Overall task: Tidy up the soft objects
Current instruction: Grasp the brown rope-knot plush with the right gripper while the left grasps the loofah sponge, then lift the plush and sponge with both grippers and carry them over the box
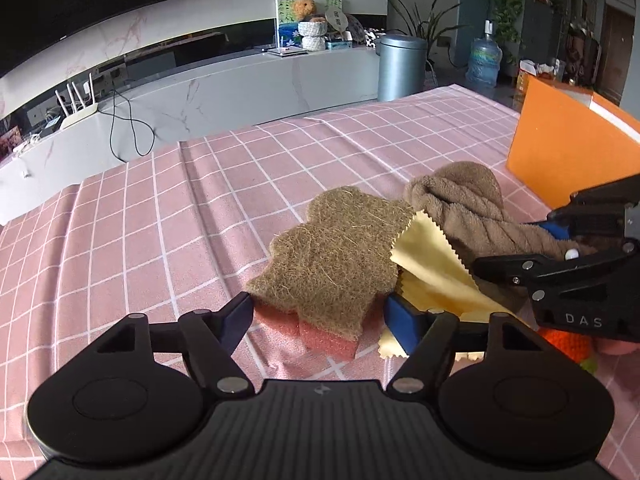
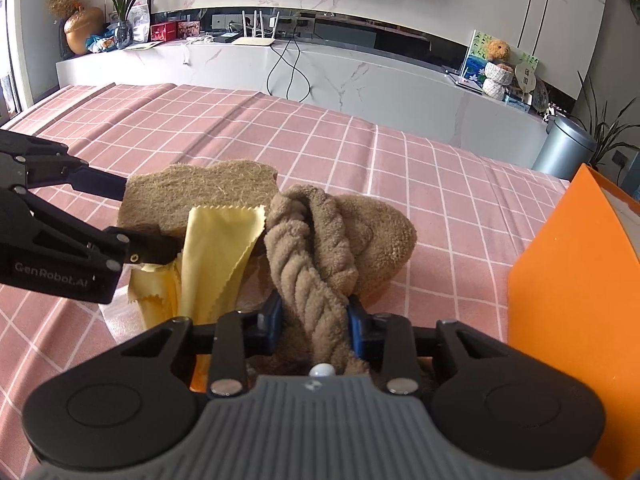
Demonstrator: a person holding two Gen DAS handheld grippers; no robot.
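Note:
A scouring sponge (image 1: 332, 256) with a brown fibre top and pink base lies on the pink checked cloth; it also shows in the right wrist view (image 2: 192, 196). My left gripper (image 1: 318, 316) is open, its fingers on either side of the sponge. A yellow cloth (image 1: 432, 264) (image 2: 218, 248) lies to the sponge's right. A brown towel (image 1: 468, 204) (image 2: 320, 248) lies beside it. My right gripper (image 2: 314, 320) is shut on a twisted part of the towel; it also shows in the left wrist view (image 1: 560, 248).
An orange box (image 1: 568, 148) (image 2: 572, 292) stands at the table's right edge. An orange knitted item (image 1: 568, 344) sits under my right gripper. Beyond the table are a white cabinet (image 1: 224, 96) and a grey bin (image 1: 402, 66).

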